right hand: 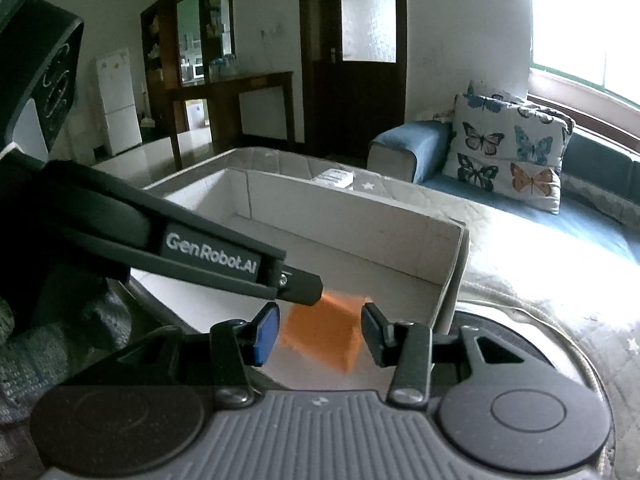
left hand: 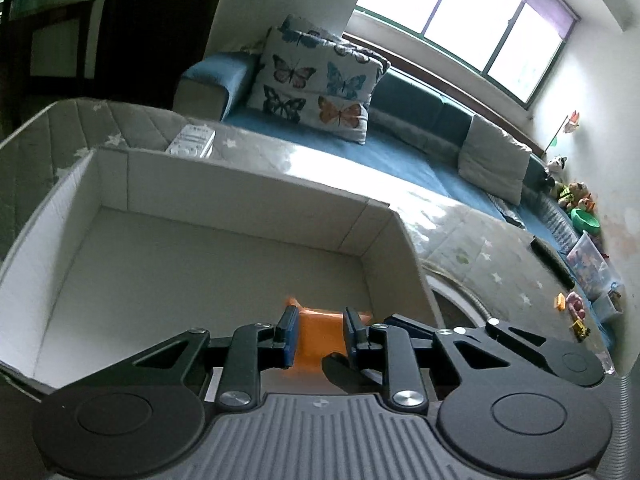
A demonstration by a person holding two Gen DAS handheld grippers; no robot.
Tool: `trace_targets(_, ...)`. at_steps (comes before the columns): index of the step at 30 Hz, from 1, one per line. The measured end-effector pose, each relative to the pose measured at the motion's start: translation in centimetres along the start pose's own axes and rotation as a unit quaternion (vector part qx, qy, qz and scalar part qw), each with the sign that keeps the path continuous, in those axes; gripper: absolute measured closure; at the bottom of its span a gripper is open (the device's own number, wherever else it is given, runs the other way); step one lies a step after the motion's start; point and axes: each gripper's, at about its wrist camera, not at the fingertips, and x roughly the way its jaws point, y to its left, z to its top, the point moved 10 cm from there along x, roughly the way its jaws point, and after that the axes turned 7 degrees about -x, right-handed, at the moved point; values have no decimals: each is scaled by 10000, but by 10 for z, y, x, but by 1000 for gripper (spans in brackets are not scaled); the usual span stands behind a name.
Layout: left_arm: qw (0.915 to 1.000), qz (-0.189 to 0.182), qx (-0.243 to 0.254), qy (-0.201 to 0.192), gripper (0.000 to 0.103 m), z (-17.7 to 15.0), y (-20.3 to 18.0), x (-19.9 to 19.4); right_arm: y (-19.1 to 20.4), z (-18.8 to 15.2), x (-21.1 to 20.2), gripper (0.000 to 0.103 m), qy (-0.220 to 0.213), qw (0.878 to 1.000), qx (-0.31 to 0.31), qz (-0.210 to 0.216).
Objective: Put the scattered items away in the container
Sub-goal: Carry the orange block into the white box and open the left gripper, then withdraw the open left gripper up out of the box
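An orange block (left hand: pixel 318 344) hangs over the near right part of an open white cardboard box (left hand: pixel 240 176). My left gripper (left hand: pixel 320 322) is shut on it, blue pads pressing both sides. In the right wrist view the same orange block (right hand: pixel 320 320) sits between the pads of my right gripper (right hand: pixel 320 334), which is shut on its wider sides. The left gripper (right hand: pixel 308 290) reaches in from the left, its tip on the block's top edge. The white box (right hand: pixel 360 232) is bare inside where it shows.
The box rests on a grey star-patterned quilted cover (left hand: pixel 480 248). A white remote (left hand: pixel 192 142) lies beyond the box, a black remote (left hand: pixel 552 260) to the right. Small toys (left hand: pixel 576 312) and a clear bin (left hand: pixel 592 260) are at far right. A blue sofa with a butterfly cushion (left hand: pixel 320 84) stands behind.
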Motion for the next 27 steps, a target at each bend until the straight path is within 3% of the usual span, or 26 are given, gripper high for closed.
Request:
trace_targets(11, 9997, 183, 135, -101, 77, -1, 1, -3, -3, -3, 5, 57, 78, 10000, 33, -43)
trace_targets(27, 9985, 254, 328, -345, 77, -8, -16, -34, 3, -7, -34, 54, -59, 9999, -22, -143)
